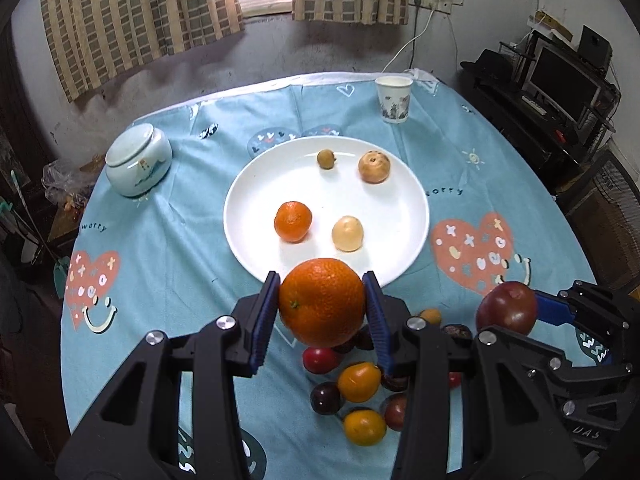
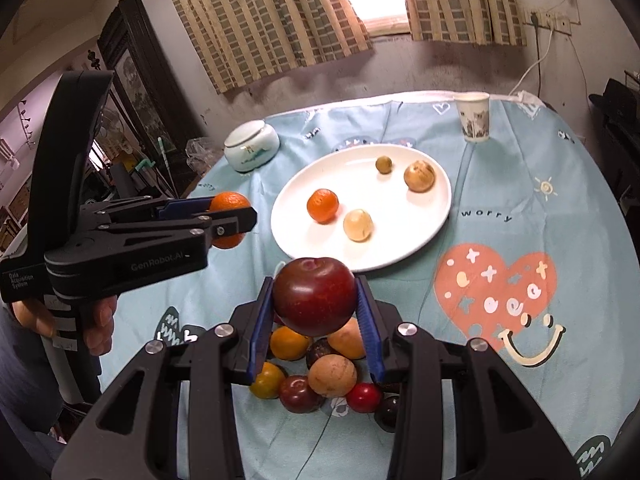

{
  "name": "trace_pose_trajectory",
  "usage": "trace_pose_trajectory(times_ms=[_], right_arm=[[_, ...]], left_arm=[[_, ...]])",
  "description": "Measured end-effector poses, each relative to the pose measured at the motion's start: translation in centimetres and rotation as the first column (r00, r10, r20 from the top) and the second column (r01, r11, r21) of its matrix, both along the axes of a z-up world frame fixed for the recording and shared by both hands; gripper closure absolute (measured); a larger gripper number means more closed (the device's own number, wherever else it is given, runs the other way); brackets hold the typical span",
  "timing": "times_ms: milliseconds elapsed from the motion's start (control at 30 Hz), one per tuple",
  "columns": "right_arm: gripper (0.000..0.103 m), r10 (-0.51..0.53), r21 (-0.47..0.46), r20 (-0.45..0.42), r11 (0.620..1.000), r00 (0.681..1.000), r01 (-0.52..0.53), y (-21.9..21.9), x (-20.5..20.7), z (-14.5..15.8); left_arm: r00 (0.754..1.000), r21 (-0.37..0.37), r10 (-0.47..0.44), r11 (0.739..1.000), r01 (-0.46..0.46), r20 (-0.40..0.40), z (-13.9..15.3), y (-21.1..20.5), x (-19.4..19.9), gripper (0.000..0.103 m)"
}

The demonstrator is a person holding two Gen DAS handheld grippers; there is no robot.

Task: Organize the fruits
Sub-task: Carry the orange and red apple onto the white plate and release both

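My left claw (image 1: 323, 300) pinches a large orange (image 1: 322, 302) between its blue pads, holding it above the near rim of the white plate (image 1: 256, 184). My right claw (image 2: 315, 298) grips a dark red plum (image 2: 314, 294) the same way, raised over the loose heap of fruit (image 2: 320, 372) on the tabletop (image 2: 560, 184). Seen from the right wrist, the left claw reaches in from the left, a hand (image 2: 98, 320) wrapped round its grip, the orange clear of the plate's left edge. Four fruits already lie on the plate: a small tangerine (image 1: 293, 221), a pale yellow fruit (image 1: 347, 233), a brown speckled one (image 1: 373, 166) and a tiny olive-coloured one (image 1: 326, 158), all apart from each other. Beyond the plate stand a paper cup (image 1: 393, 99) to the right and a lidded pale-blue jar (image 1: 138, 162) to the left, on the blue cloth with heart prints.
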State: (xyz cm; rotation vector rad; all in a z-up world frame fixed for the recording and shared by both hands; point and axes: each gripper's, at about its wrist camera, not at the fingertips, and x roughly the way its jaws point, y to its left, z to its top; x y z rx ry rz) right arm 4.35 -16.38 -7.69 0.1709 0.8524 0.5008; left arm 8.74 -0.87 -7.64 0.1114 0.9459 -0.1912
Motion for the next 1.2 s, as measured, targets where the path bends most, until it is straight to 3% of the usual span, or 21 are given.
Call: trace_pose_trajectory(times_ms=[400,700,900,1200], right_arm=[[0.063,-0.015,-0.041,-0.022,0.999,1.000,0.014,0.2,6.7,-2.1],[0.063,-0.036,-0.061,-0.033,0.998,0.999,0.034,1.1,13.2,-4.0],[0.063,-0.035,-0.086,-0.051,0.996,0.998,0.031,1.7,16.4,-5.6],[0.062,-0.032,-0.130,-0.076,0.991,0.997,0.022,2.2,18.9,-7.5]], left_arm=[[0.998,-0.033,0.040,0.999,-0.041,-0.046,-2.6,1.7,6.5,0.060],[0.999,-0.005,0.032,0.999,-0.032,-0.043,-4.1,0.1,12.3,0.060],[0.997,0.005,0.032,0.999,-0.032,-0.074,-6.3,-0.9,14.5,0.060],[0.998,0.052,0.034,0.998,-0.030,-0.058,-6.6,-1.8,16.5,0.059]])
